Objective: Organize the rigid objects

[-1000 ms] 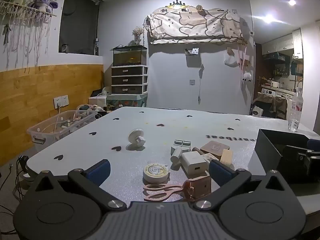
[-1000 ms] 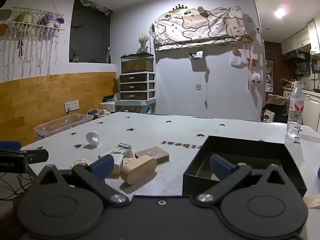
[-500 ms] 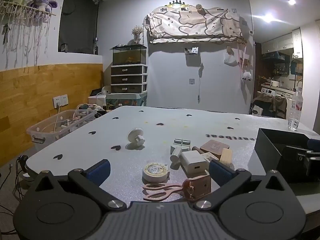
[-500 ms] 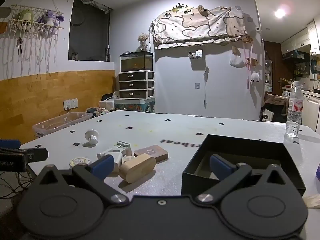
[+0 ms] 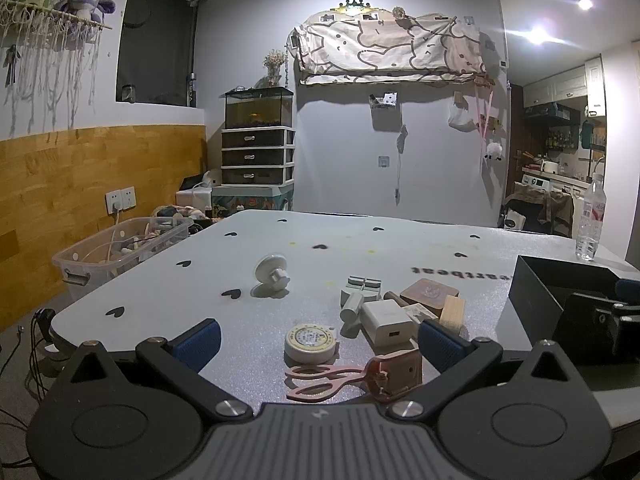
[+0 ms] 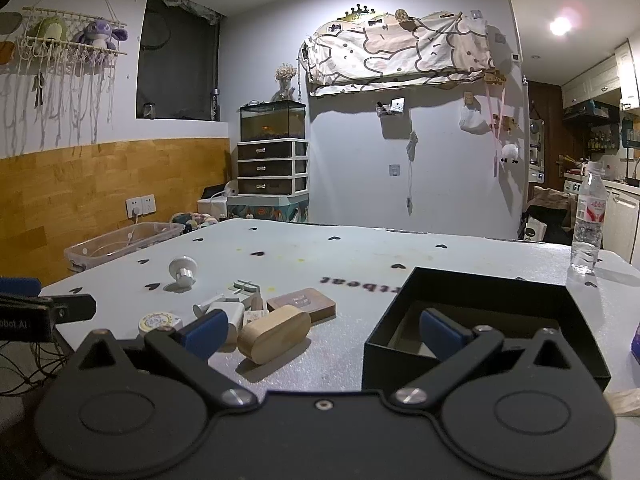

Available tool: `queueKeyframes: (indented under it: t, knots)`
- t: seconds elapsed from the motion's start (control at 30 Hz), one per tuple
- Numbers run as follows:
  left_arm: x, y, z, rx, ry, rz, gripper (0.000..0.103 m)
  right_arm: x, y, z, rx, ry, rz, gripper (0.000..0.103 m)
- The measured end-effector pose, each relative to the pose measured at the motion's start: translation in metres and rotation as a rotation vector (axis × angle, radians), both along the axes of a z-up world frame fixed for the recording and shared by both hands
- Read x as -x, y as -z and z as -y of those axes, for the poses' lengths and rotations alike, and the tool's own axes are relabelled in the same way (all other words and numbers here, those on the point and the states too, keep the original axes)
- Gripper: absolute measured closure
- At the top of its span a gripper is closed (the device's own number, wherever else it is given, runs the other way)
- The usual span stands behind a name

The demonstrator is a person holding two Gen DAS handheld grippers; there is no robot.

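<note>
A cluster of small items lies on the grey table (image 5: 360, 248): a pink eyelash curler (image 5: 352, 372), a round tape roll (image 5: 311, 342), a white charger cube (image 5: 387, 326), a brown flat box (image 5: 429, 293), a wooden oval case (image 6: 274, 334) and a white knob (image 5: 272, 272). A black open box (image 6: 484, 320) stands to the right. My left gripper (image 5: 318, 344) is open and empty, just before the curler and tape. My right gripper (image 6: 322, 328) is open and empty, between the wooden case and the black box.
A water bottle (image 6: 586, 228) stands at the table's far right corner. A clear plastic bin (image 5: 120, 252) sits on the floor left of the table. A drawer unit with a fish tank (image 5: 258, 152) stands at the back wall.
Both grippers have eased slightly forward towards the items; both stay open and nothing was picked up.
</note>
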State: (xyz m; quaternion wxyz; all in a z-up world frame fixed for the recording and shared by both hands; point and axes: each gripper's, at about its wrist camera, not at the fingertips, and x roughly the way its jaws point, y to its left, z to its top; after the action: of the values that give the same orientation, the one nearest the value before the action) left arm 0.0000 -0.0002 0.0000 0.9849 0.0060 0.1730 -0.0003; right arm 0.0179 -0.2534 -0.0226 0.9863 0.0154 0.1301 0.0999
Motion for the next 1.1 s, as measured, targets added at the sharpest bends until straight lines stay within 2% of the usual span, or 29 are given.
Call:
queueKeyframes:
  t: [0.53,0.73,0.77,1.1]
  knots:
    - [0.000,0.000,0.000,0.001,0.000,-0.003,0.000,-0.002,0.000,-0.001,0.003,0.000,-0.005,0.000]
    - [0.000,0.000,0.000,0.001,-0.001,-0.004,0.000,-0.008,0.017,0.004,0.004,0.002,-0.012,0.000]
    - [-0.003,0.007,-0.003,0.001,-0.001,-0.004,0.000,-0.008,0.018,0.005,0.003,0.003,-0.012,0.000]
    - [-0.003,0.007,-0.003,0.002,-0.001,-0.005,0.000,-0.008,0.014,0.003,0.003,0.005,-0.014,0.000]
